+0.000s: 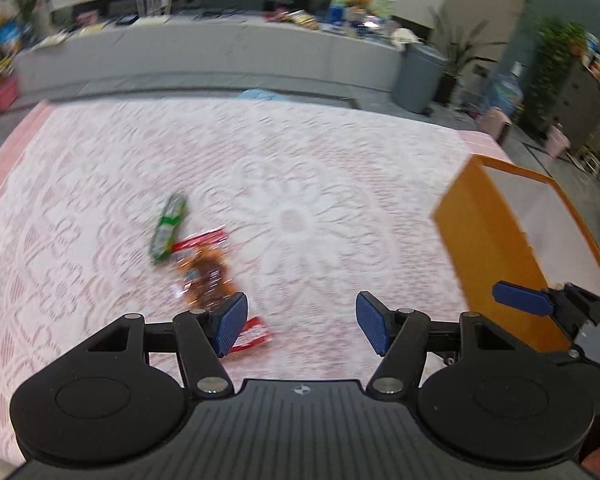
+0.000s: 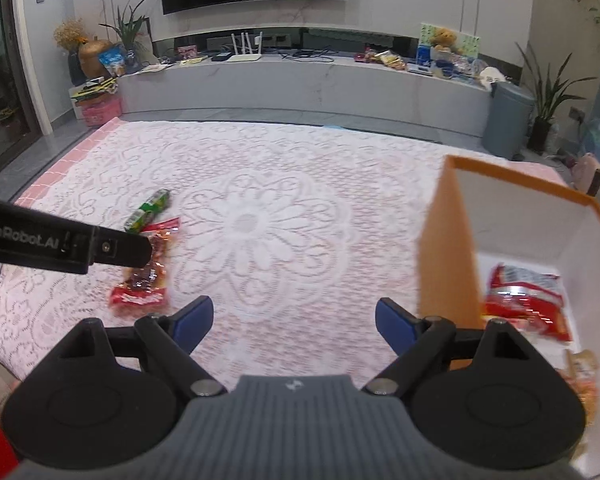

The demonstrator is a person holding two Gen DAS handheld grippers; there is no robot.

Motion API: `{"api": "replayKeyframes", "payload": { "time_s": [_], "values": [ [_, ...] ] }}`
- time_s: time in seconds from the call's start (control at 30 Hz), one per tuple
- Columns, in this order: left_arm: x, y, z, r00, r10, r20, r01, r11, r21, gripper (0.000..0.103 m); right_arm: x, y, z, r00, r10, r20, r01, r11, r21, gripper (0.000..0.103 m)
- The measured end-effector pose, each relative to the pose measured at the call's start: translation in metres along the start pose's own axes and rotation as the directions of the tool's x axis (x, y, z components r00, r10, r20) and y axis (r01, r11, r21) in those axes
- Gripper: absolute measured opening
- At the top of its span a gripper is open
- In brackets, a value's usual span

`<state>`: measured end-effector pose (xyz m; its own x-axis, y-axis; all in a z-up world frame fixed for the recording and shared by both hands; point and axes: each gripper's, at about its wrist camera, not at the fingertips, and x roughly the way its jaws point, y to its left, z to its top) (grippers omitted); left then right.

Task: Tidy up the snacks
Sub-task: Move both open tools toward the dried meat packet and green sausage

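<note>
We hold both tongs spread and empty: the left gripper (image 1: 301,322) and the right gripper (image 2: 294,325). On the lace cloth (image 2: 260,216), the green snack (image 2: 148,210) and red snack (image 2: 146,280) lie at ten o'clock. The orange box (image 2: 448,248) at three o'clock holds red packets (image 2: 524,300).

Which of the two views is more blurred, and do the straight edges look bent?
Left wrist view: strong motion blur over the lace cloth and snack packets; the orange box is smeared. Right wrist view: sharper, the green packet is readable. Both: fisheye bends the TV bench and darkens the corners.
</note>
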<state>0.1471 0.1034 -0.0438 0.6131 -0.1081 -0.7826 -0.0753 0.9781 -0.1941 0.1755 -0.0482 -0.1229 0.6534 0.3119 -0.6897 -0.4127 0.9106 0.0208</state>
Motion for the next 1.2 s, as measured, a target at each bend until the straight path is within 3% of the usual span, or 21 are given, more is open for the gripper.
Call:
{"api": "replayKeyframes", "payload": {
  "time_s": [0.27,0.7,1.2],
  "values": [
    [0.019,0.044,-0.006,0.999,0.018,-0.036,-0.02,0.998,-0.06,0.073,0.031,0.042,0.004,0.998,0.058,0.014,-0.057,0.997,-0.047,0.078],
    [0.033,0.105,-0.009,0.997,0.073,-0.034,-0.077,0.981,-0.18,0.068,0.082,0.103,0.007,0.986,0.166,-0.016,-0.167,0.977,-0.13,0.079],
    [0.04,0.13,-0.012,0.994,0.106,-0.015,-0.106,0.953,-0.282,0.068,0.123,0.13,0.014,0.984,0.175,-0.034,-0.178,0.97,-0.164,0.08]
  ]
}}
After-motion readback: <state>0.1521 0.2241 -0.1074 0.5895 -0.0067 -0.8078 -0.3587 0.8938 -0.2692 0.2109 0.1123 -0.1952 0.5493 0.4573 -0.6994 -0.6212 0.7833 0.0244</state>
